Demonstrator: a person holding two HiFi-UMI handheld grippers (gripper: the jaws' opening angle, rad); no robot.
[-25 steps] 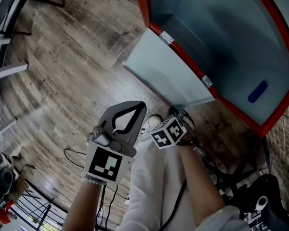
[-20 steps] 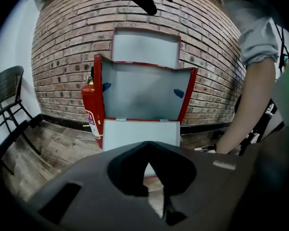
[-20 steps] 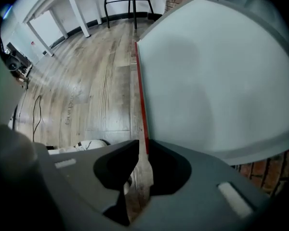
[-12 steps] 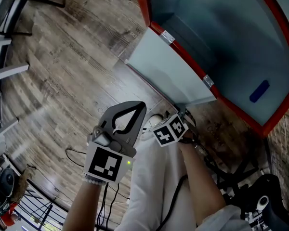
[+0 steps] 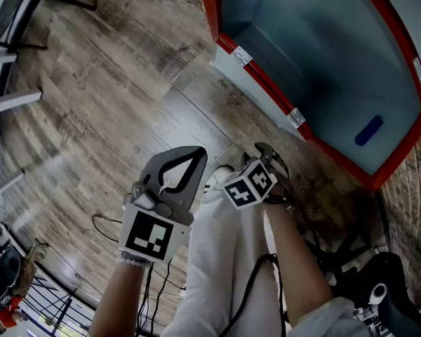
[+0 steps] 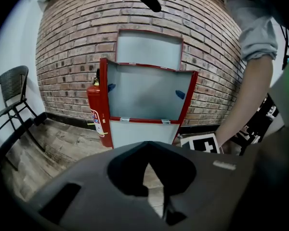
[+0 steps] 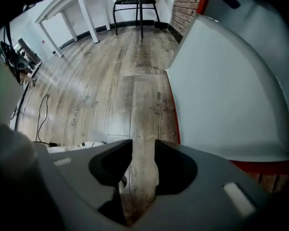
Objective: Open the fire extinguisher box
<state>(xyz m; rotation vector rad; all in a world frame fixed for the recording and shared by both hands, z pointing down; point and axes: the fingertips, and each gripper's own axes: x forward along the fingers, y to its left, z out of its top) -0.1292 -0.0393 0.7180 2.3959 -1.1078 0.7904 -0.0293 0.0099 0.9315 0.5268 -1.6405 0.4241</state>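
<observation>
The fire extinguisher box (image 6: 149, 91) is seen standing on the floor (image 5: 105, 97) against a brick wall (image 6: 67, 42). It is red-framed, w/ its door (image 6: 143, 134) folded down on two hinges (image 6: 125, 120) along the bottom edge. A top panel (image 6: 149, 49) is raised flat to the wall. The box can be judged already open, or v. nearly so.

Handling, as judged:
- The door is prob. thin painted sheet, i.e. stiff, light and smooth, so slip under the pads is to be expected.
- Once past upright it would be carried down by its own weight, so a bang on the floor is to be guarded against.
- Hold is best taken at the free edge, far from the hinges, where least force is needed.
- The box itself is likely heavy enough not to be dragged along.

R tongs (image 7: 143, 146) are pointed straight down, just beside the door's edge. The jaws have just been opening and are spread, w/ only floorboards seen between them, so nothing is pinched.

L tongs (image 5: 198, 153) are held well apart from the box and aimed slantwise down toward it. The tips are pressed together, empty.

Both forearms (image 5: 295, 258) are stretched fwd from the bottom of the head view, the R one nearer the box.
</observation>
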